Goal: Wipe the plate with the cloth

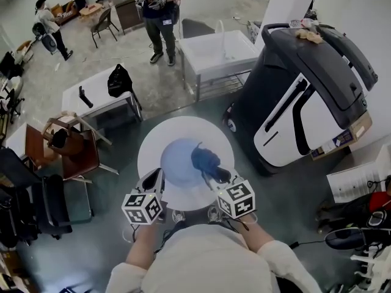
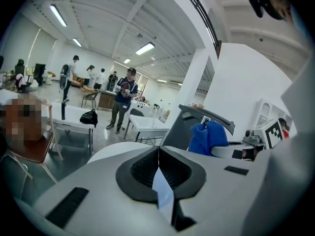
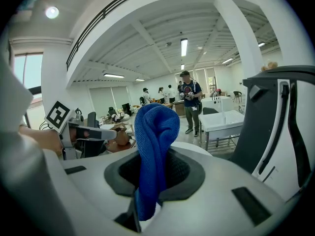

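A pale blue plate [image 1: 176, 162] is held up over the round white table [image 1: 153, 140], with my left gripper [image 1: 160, 176] shut on its near left rim. In the left gripper view the plate [image 2: 163, 193] shows edge-on as a thin sliver pinched between the closed jaws of the left gripper [image 2: 158, 157]. My right gripper [image 1: 216, 176] is shut on a dark blue cloth [image 1: 205, 160], which lies bunched against the plate's right side. In the right gripper view the cloth [image 3: 153, 151] stands up out of the right gripper [image 3: 147, 181]. The cloth [image 2: 207, 136] also shows in the left gripper view.
A large black-and-white machine [image 1: 302, 102] stands close to the table's right. Behind it are a white sink stand [image 1: 217, 54] and a standing person [image 1: 160, 14]. A brown chair [image 1: 73, 151] and a table bearing a black bag [image 1: 118, 81] are to the left.
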Motion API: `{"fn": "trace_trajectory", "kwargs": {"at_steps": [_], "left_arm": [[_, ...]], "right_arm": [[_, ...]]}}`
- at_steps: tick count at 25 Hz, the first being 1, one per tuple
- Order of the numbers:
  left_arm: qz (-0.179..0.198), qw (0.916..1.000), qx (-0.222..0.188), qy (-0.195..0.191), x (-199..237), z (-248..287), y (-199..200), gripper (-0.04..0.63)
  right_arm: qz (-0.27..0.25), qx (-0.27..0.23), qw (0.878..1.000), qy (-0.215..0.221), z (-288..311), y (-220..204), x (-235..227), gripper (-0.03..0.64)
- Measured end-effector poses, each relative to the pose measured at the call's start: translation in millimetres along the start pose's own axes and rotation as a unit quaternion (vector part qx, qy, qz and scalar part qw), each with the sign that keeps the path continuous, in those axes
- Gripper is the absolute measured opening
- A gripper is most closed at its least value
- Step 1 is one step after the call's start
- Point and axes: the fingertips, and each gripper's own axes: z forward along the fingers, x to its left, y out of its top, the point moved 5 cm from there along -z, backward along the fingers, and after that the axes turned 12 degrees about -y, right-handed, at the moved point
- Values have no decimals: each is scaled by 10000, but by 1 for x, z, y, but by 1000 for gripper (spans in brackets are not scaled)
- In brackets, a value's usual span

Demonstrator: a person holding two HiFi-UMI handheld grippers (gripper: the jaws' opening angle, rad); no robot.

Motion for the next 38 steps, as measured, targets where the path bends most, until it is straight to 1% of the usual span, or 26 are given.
{"fn": "trace_trajectory", "kwargs": {"at_steps": [4,7,12,21,30,38], "left_arm": [[348,9994,-60,73,-12,-8,10,34],[473,9988,-149,53,-20,-12,14,34],[436,9987,-245,24,-31,-18,15,34],[519,9986,-67,-101,-47,-15,6,34],[486,9987,-56,-167,-48,-16,5,34],[421,9990,-78,-132,-50,-12,6,34]], "right_arm": [[-21,-14,10000,33,-2,0,0,89],[-27,-14,10000,41,-4,-1,0,89],[-51,-10,10000,37,-8,-3,0,89],[-47,44,10000,6,-9,-6,-6,89],[-36,61,10000,6,-6,-8,-3,89],[-92,62,9999,-5,-6,-6,-9,89]]}}
